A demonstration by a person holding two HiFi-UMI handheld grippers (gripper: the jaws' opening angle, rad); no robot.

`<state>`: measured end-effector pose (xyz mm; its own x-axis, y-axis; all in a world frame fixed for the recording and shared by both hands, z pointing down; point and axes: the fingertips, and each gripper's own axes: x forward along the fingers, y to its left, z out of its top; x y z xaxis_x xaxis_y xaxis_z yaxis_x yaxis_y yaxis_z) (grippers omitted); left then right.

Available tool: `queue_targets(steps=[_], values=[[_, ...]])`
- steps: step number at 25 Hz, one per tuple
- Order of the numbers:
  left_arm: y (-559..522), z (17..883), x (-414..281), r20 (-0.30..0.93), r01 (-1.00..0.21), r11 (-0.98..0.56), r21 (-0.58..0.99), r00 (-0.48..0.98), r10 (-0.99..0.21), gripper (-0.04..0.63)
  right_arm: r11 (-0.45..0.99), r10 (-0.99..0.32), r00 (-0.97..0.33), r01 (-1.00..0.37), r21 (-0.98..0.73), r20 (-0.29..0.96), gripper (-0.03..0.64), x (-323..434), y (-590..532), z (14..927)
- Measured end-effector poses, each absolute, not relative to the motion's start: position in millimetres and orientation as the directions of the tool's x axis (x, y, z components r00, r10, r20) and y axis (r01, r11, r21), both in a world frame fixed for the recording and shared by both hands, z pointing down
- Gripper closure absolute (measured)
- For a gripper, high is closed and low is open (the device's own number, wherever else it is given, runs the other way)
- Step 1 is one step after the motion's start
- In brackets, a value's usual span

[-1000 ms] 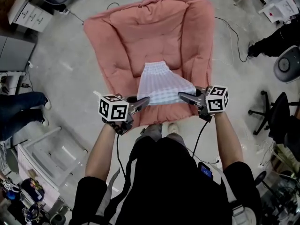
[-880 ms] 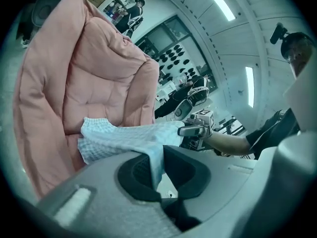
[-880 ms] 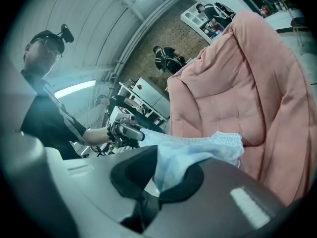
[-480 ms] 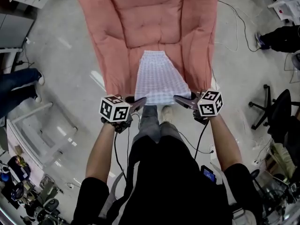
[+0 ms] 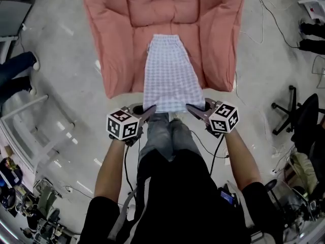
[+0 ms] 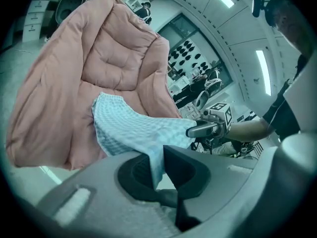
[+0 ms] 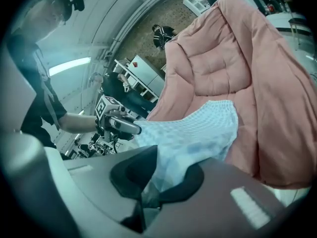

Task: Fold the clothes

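A person (image 5: 177, 197) in a black top stands at the near edge of a big pink cushion (image 5: 127, 34) that lies on the grey floor (image 5: 66, 80). Both arms reach out in front, and each hand holds a gripper.

The left gripper (image 5: 149, 109) is squeezed shut on the near left corner of a checked cloth (image 5: 170, 75). From its own camera, the thin cloth runs down between the two dark pads, and the pads pinch it tight. The right gripper (image 5: 191, 107) is squeezed shut on the near right corner in the same way. The two grippers are level with each other, and the hem is pulled straight between them.

The near end of the cloth is lifted up. It hangs out past the near edge of the cushion, over the person's legs. From there the cloth stretches away and gets narrower. Its far end, with a gathered band, rests in the middle of the cushion, between the two puffy sides.

Further off, thin wires (image 5: 264, 19) snake over the floor past the right edge of the cushion. A black office chair (image 5: 297, 118) stands to the right. At the far left there are legs in blue jeans (image 5: 18, 72).
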<state>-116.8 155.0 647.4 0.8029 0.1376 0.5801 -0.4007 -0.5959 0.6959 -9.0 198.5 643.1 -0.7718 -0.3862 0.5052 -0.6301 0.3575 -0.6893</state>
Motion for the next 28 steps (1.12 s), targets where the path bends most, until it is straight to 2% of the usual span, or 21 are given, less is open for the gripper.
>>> queue_targets(steps=[14, 22, 28], values=[[218.7, 745.5, -136.6, 0.607, -0.472, -0.483, 0.737, 0.776, 0.168, 0.572, 0.280, -0.297, -0.801, -0.594, -0.754, 0.521, 0.594, -24.6, 255.1, 737.7], [185.5, 727.1, -127.3, 0.616, -0.486, -0.536, 0.690, 0.784, 0.081, 0.570, 0.338, -0.340, -0.782, -0.619, -0.708, 0.522, 0.594, -14.7, 227.8, 718.5], [134.0, 691.0, -115.5, 0.554, -0.426, -0.614, 0.665, 0.832, 0.022, 0.569, 0.381, -0.427, -0.768, -0.631, -0.676, 0.477, 0.591, 5.7, 178.2, 687.8]])
